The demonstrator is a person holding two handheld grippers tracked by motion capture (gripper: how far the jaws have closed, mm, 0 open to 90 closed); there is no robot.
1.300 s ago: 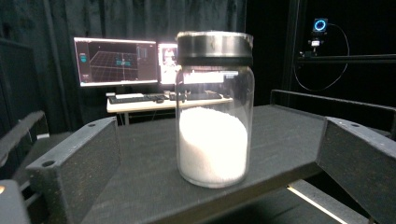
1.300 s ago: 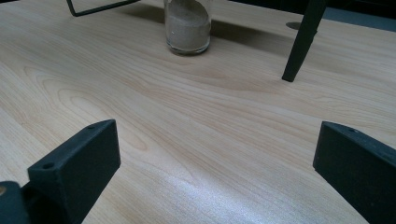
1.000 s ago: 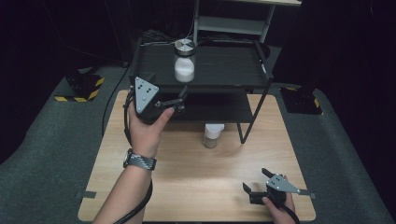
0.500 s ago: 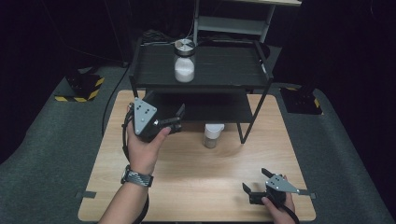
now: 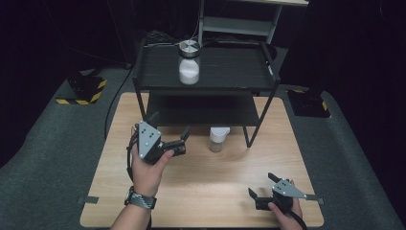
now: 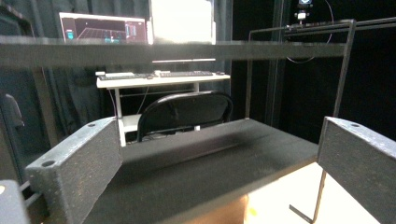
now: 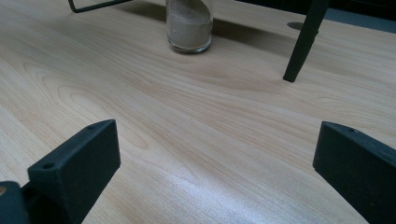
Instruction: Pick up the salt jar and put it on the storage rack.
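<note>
A glass jar [image 5: 189,64] of white powder with a metal lid stands on the top board of a black two-tier shelf [image 5: 230,67]. A second, white-capped jar [image 5: 218,139] stands on the wooden table by the shelf's front edge; in the right gripper view the same jar [image 7: 189,28] shows pale powder. My left gripper [image 5: 182,142] hangs open just in front of the lower board, left of the capped jar, with nothing between its jaws. Its own view faces the lower board [image 6: 210,158] through the open left gripper [image 6: 219,140]. My right gripper [image 5: 262,186] rests open near the table's front right corner, and the open right gripper [image 7: 217,140] points at the capped jar.
The shelf's thin black leg [image 7: 303,42] stands on the table right of the capped jar. The wooden table [image 5: 230,177] lies bare between the two grippers. Beyond the shelf stand a chair [image 6: 187,109] and a white desk with a monitor [image 6: 100,28].
My left gripper has dropped from the top board's height and drawn back toward me, down to the lower board's level. The powder jar stays on top. The right gripper has not moved.
</note>
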